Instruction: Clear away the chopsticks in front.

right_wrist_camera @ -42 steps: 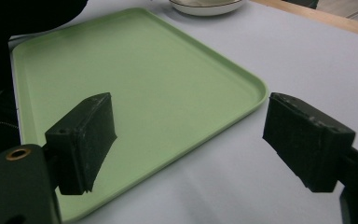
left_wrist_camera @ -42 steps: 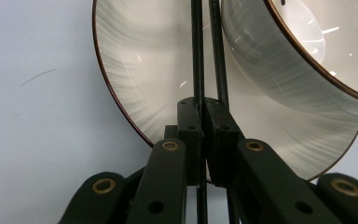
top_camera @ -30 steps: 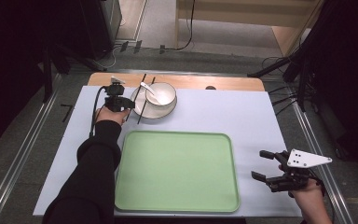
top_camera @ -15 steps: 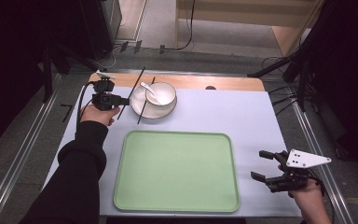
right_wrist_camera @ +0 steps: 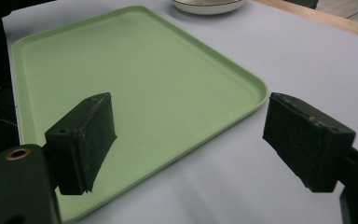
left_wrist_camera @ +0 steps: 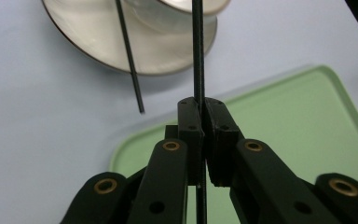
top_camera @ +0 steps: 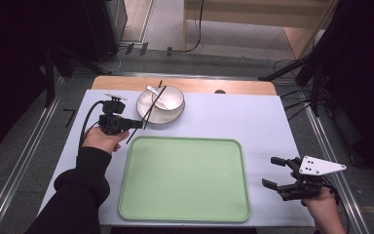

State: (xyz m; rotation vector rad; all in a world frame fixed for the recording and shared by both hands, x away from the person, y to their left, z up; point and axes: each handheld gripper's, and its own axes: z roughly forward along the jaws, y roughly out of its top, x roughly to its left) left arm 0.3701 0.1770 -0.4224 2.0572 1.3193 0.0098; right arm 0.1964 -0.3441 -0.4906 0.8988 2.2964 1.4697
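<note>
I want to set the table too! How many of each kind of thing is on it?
Chopsticks: 2, one in the left gripper, one on the plate
Bowl: 1
Plate: 1
Spoon: 1
Green tray: 1
Total: 6

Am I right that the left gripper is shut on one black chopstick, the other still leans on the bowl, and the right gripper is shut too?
Not quite: the right gripper is open, jaws wide apart with nothing between them, as the right gripper view shows. The rest stands.
</note>
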